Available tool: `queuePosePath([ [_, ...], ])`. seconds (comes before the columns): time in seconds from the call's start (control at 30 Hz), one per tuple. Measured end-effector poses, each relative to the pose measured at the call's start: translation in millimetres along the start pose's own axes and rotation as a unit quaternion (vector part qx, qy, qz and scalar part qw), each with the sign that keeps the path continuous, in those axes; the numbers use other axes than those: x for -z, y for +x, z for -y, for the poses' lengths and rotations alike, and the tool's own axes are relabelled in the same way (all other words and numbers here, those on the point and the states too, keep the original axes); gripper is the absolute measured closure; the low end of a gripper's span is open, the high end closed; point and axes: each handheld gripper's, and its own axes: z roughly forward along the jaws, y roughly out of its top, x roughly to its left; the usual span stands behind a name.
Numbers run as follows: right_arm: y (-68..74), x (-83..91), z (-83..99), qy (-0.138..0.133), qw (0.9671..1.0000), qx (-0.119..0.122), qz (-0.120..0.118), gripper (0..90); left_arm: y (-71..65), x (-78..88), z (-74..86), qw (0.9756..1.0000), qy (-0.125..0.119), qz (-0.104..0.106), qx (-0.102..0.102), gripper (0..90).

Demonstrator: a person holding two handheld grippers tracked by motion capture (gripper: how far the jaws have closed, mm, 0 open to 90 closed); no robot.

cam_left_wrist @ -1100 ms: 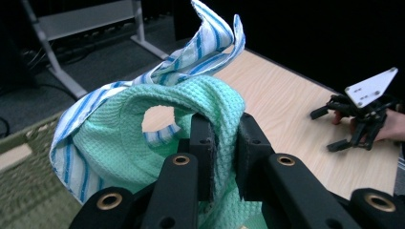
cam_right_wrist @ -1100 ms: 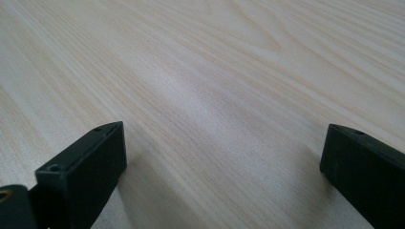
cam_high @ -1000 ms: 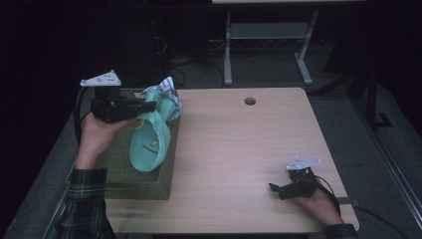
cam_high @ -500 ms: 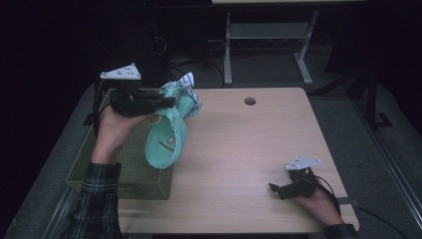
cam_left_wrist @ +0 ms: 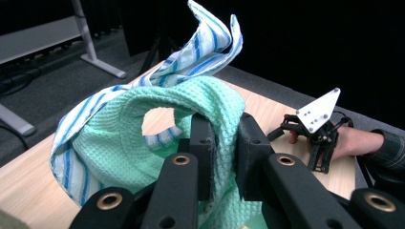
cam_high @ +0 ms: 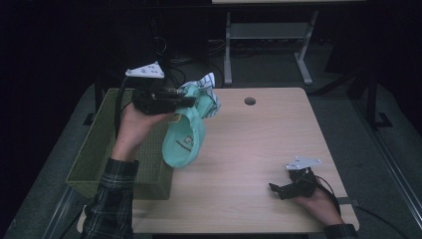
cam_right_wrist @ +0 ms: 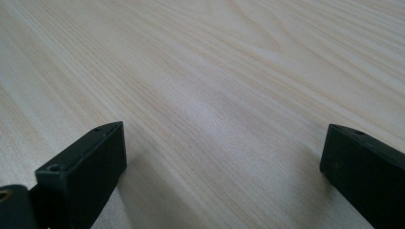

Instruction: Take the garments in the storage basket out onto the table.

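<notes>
Gripping a bunched mint-green waffle-weave cloth (cam_left_wrist: 143, 143) with a blue-striped white towel (cam_left_wrist: 200, 52), left gripper (cam_high: 191, 102) holds them above the wooden table (cam_high: 259, 149), beside the olive woven basket (cam_high: 94, 149). Right gripper (cam_right_wrist: 224, 176) rests wide, empty.

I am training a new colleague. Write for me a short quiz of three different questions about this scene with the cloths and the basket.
1. True or false: the left gripper is shut on the green cloth.
2. Which thing stands at the left edge of the table?
A. a green woven basket
B. a metal bucket
C. a cardboard box
3. Fill in: the right gripper rests on the table with its jaws ____ and nothing between them.

Key:
1. True. Its pads pinch the green cloth, which hangs down over the table; a blue-striped white cloth is bunched with it.
2. A.
3. open.
</notes>
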Motion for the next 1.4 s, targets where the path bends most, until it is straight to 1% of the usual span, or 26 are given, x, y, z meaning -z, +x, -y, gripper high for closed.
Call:
queuePosePath([
  [0.03,0.0,0.0,0.0,0.000,1.0000,0.000,0.000,1.5,-2.1,-6.3,-0.8,1.0000,0.001,0.003,-0.002,79.1],
  [0.13,0.0,0.0,0.0,0.000,1.0000,0.000,0.000,1.5,-4.0,-12.6,-1.4,1.0000,0.003,0.009,-0.004,79.1],
  [0.17,0.2,0.0,0.0,0.000,1.0000,-0.001,0.000,1.5,-6.2,-19.3,-1.8,0.9999,0.006,0.013,-0.005,79.1],
  [0.2,0.2,0.0,0.0,0.000,1.0000,-0.001,0.000,1.5,-6.2,-19.3,-1.8,0.9999,0.006,0.013,-0.005,79.1],
  [0.23,0.3,0.0,-0.1,-0.001,1.0000,-0.002,-0.001,1.5,-8.2,-26.3,-1.8,0.9998,0.006,0.017,-0.006,79.2],
  [0.27,0.3,0.0,-0.1,-0.001,1.0000,-0.002,-0.001,1.5,-8.2,-26.3,-1.8,0.9998,0.006,0.017,-0.006,79.1],
  [0.3,0.4,0.1,-0.1,0.000,1.0000,-0.003,-0.001,1.5,-10.0,-33.1,-1.6,0.9997,0.009,0.022,-0.006,79.1],
  [0.33,0.4,0.1,-0.1,0.000,1.0000,-0.003,-0.001,1.5,-10.0,-33.1,-1.6,0.9997,0.009,0.022,-0.006,79.2],
  [0.37,0.4,0.1,-0.1,0.000,1.0000,-0.003,-0.001,1.5,-12.0,-39.9,-1.2,0.9996,0.009,0.025,-0.005,79.2],
  [0.47,0.4,0.1,-0.1,0.000,1.0000,-0.003,-0.001,1.5,-13.4,-46.2,-0.7,0.9995,0.010,0.029,-0.005,79.5],
  [0.5,0.4,0.1,-0.1,0.000,1.0000,-0.003,-0.001,1.5,-15.2,-52.7,0.0,0.9994,0.011,0.032,-0.005,79.5],
  [0.53,0.4,0.1,-0.1,0.000,1.0000,-0.003,-0.001,1.5,-15.2,-52.7,0.0,0.9994,0.011,0.032,-0.005,79.5],
  [0.6,0.4,0.1,-0.1,0.000,1.0000,-0.003,-0.001,1.5,-17.7,-62.5,1.0,0.9992,0.013,0.036,-0.007,79.6],
  [0.67,0.3,0.2,-0.1,0.000,1.0000,-0.002,-0.001,1.5,-18.8,-65.8,1.3,0.9992,0.014,0.036,-0.009,79.8],
  [0.73,0.3,0.2,-0.1,0.000,1.0000,-0.002,0.000,1.5,-22.3,-76.0,3.0,0.9991,0.016,0.036,-0.012,79.9],
  [0.77,0.3,0.2,-0.1,0.000,1.0000,-0.002,0.000,1.5,-22.3,-76.0,3.0,0.9991,0.016,0.036,-0.012,79.9],
  [0.93,0.2,0.1,-0.2,0.000,1.0000,-0.001,0.000,1.5,-27.2,-93.8,6.9,0.9988,0.026,0.038,-0.017,79.9],
  [1.03,0.2,0.2,-0.2,0.000,1.0000,-0.001,0.000,1.5,-30.3,-108.1,12.1,0.9986,0.029,0.042,-0.013,79.9],
  [1.07,0.2,0.2,-0.2,0.000,1.0000,-0.001,0.000,1.5,-30.3,-108.1,12.1,0.9986,0.029,0.042,-0.013,79.9],
  [1.13,0.0,0.0,-0.1,-0.001,1.0000,0.001,0.000,1.5,-31.4,-115.5,14.8,0.9984,0.033,0.044,-0.015,79.9],
  [1.17,0.0,0.1,-0.1,-0.001,1.0000,0.000,0.000,1.5,-33.7,-122.8,17.9,0.9983,0.035,0.046,-0.010,79.9],
  [1.2,0.0,0.1,-0.1,-0.001,1.0000,0.000,0.000,1.5,-33.7,-122.8,17.9,0.9983,0.035,0.046,-0.010,79.9],
  [1.23,0.0,0.1,-0.1,-0.001,1.0000,0.000,0.000,1.5,-35.0,-129.9,20.5,0.9980,0.039,0.046,-0.015,79.9],
  [1.27,0.0,0.1,-0.1,-0.001,1.0000,0.000,0.000,1.5,-35.0,-129.9,20.5,0.9980,0.039,0.046,-0.015,79.9],
  [1.37,0.0,0.1,-0.1,0.000,1.0000,0.000,0.000,1.5,-38.4,-144.3,26.9,0.9975,0.048,0.051,-0.011,79.9],
  [1.4,0.0,0.1,-0.1,0.000,1.0000,0.000,0.000,1.5,-38.4,-144.3,26.9,0.9975,0.048,0.051,-0.011,79.9],
])
